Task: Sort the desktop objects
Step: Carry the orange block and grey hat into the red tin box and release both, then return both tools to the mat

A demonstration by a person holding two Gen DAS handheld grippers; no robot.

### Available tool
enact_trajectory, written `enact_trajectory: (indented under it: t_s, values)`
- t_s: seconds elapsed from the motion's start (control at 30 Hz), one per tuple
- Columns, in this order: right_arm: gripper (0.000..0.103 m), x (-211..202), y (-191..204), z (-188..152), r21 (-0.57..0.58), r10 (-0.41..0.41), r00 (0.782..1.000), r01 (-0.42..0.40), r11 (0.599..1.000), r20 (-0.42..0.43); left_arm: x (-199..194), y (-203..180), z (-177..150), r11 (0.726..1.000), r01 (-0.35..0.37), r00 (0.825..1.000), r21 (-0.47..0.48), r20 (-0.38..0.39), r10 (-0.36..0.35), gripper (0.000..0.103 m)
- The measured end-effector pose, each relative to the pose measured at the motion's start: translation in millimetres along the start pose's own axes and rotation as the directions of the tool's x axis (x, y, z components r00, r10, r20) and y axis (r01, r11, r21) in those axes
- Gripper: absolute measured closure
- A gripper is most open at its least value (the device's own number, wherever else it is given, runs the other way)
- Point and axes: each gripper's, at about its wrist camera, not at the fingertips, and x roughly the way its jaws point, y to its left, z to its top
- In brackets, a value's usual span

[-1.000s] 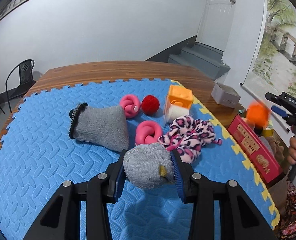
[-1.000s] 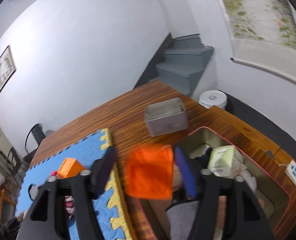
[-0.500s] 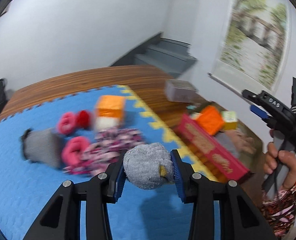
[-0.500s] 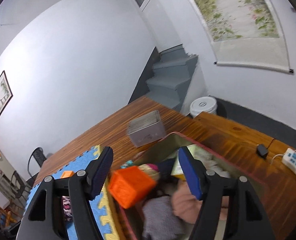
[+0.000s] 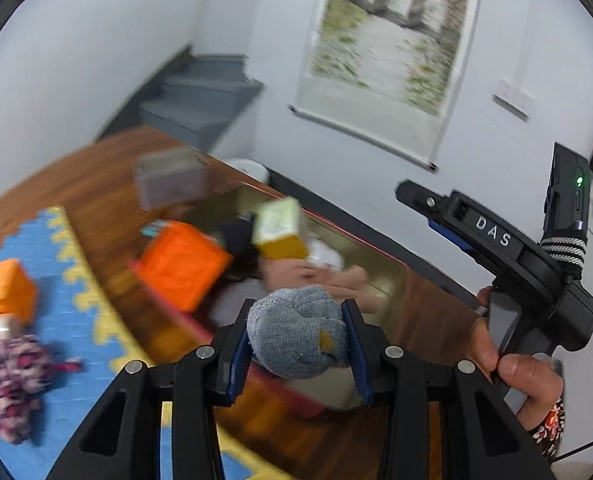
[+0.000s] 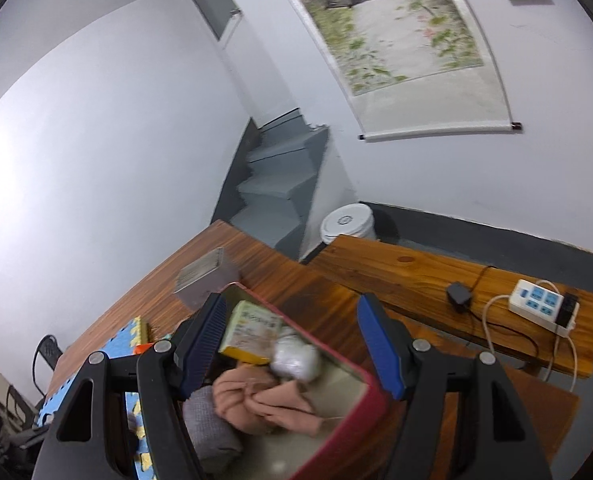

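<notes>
Sock (image 5: 296, 336) pinched in left hand-held gripper (image 5: 296, 354), right hand-held gripper (image 6: 292, 346) spread; next, release over box (image 5: 376, 256) at 12 o'clock.

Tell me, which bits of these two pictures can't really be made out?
- Left wrist view: motion blur smears the orange cube in the red box; its faces are unreadable.
- Left wrist view: the rolled grey sock in the left gripper hides the box contents behind it.
- Right wrist view: print on the yellow carton is too small to read.
- Right wrist view: the right gripper covers the box's near-left corner.
</notes>
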Motion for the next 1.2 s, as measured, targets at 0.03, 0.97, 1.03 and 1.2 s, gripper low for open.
enact_trajectory:
  t_s: [0.03,0.97,1.03,1.2]
  values:
    - [0.031,-1.6,-3.3,0.3,0.005,-0.004,1.0,0.004,1.0,0.001,6.6,-7.2,3.0,1.0,0.015,1.0,0.012,-0.01,-0.015,0.059]
    - [0.027,6.6,120.1,-45.6,-0.218,0.195,0.97,-0.223,0.95,-0.142,-72.6,103.2,-21.5,0.961,-0.195,0.97,-0.194,0.108,0.219,0.022]
    - [0.027,7.5,133.6,-52.1,-0.235,0.209,0.965,-0.243,0.941,-0.161,-88.1,126.9,-30.2,0.94,-0.246,0.955,-0.237,0.108,0.277,0.022]
    - [0.024,12.1,169.4,-69.3,-0.274,0.241,0.947,-0.294,0.916,-0.211,-121.2,196.0,-58.6,0.815,-0.443,0.867,-0.374,0.051,0.495,0.022]
